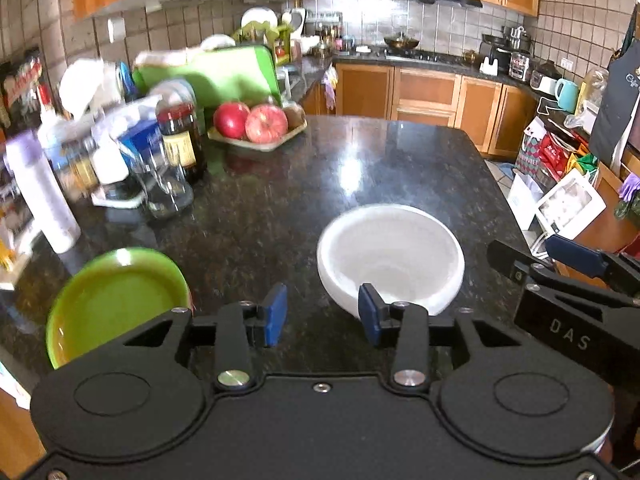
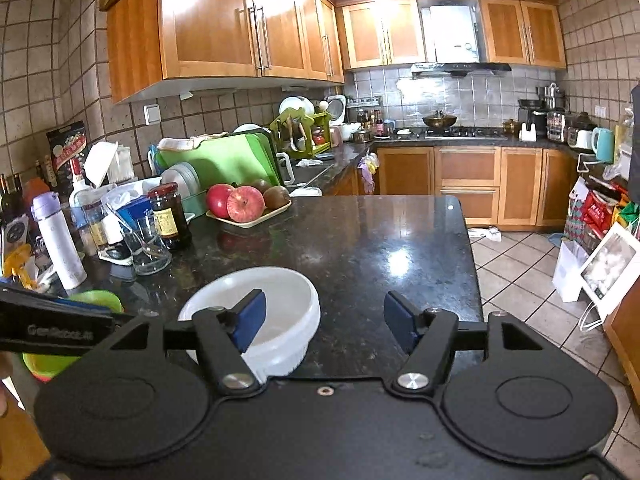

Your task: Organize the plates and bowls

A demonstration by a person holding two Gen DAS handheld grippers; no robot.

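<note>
- Two hand-held grippers hover low over a dark granite island counter [image 2: 360,240], both wide open and holding nothing.
- Nearest, the left gripper [image 1: 322,312] has its blue pads spread apart above bare counter; its right-hand pad overlaps the near rim of the white bowl [image 1: 390,254] in this view, though I cannot tell whether it touches.
- The right gripper [image 2: 324,322] is open wider; from its own camera the white bowl [image 2: 256,312] sits ahead and to its left, partly behind the left-hand pad. Neither gripper has closed on it, likely because they are only lining up.
- The white bowl stands upright on the counter near the front edge, mouth facing up. It is round, so it has no long axis to speak of.
- Left of it, close to the left gripper, a green plate [image 1: 116,300] appears tilted, its hollow facing up and toward the camera; what it rests on is hidden.
- Farther back on the left stand crowded bottles and jars [image 2: 120,224], and a tray of apples [image 2: 240,204].
- Beyond, a green dish rack [image 2: 224,160] holds stood-up plates, probably where dishes belong.
</note>
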